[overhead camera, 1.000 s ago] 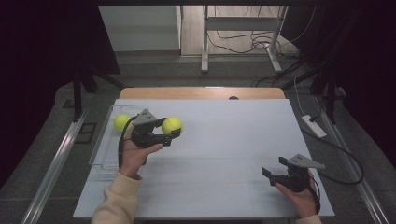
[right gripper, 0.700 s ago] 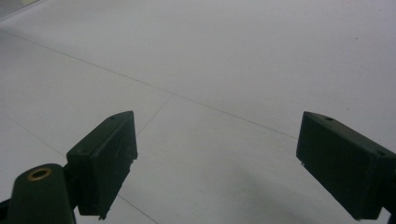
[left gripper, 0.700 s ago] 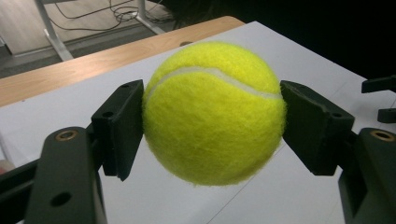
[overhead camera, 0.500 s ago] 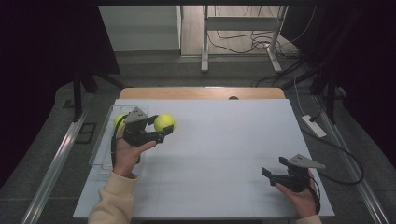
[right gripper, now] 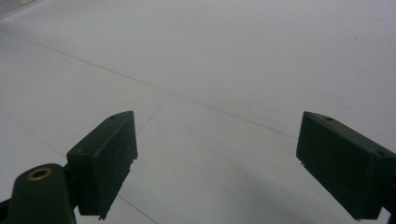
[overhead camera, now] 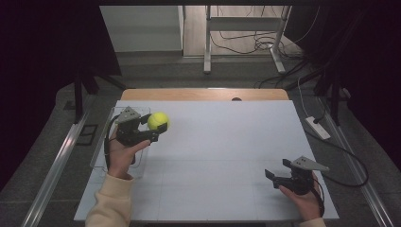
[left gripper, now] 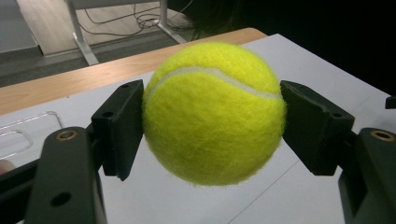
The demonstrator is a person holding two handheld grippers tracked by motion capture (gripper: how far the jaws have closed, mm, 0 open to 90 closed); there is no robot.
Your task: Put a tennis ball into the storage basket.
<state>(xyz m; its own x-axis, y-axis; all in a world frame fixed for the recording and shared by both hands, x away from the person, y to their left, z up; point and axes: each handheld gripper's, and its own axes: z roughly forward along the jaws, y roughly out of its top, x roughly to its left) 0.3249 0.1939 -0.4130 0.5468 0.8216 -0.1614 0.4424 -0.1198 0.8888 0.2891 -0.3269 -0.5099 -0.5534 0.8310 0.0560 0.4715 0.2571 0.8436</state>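
Near the worktop's [overhead camera: 213, 142] left edge, above a clear tray [overhead camera: 101, 156], the left gripper [overhead camera: 158, 128] holds a tennis ball [overhead camera: 158, 120] clamped between its jaws, off the surface. Near the front right corner, the right gripper [overhead camera: 279, 171] has its jaws wide apart, holding nothing.

The tennis ball [overhead camera: 158, 121] sits between the jaws of the left gripper [overhead camera: 152, 128], off the table [overhead camera: 227, 142], over its left part. Just left of that gripper and under the hand, a clear tray [overhead camera: 101, 153] lies along the table's left edge. The right gripper [overhead camera: 273, 176] is at the near right corner, well apart from the ball.
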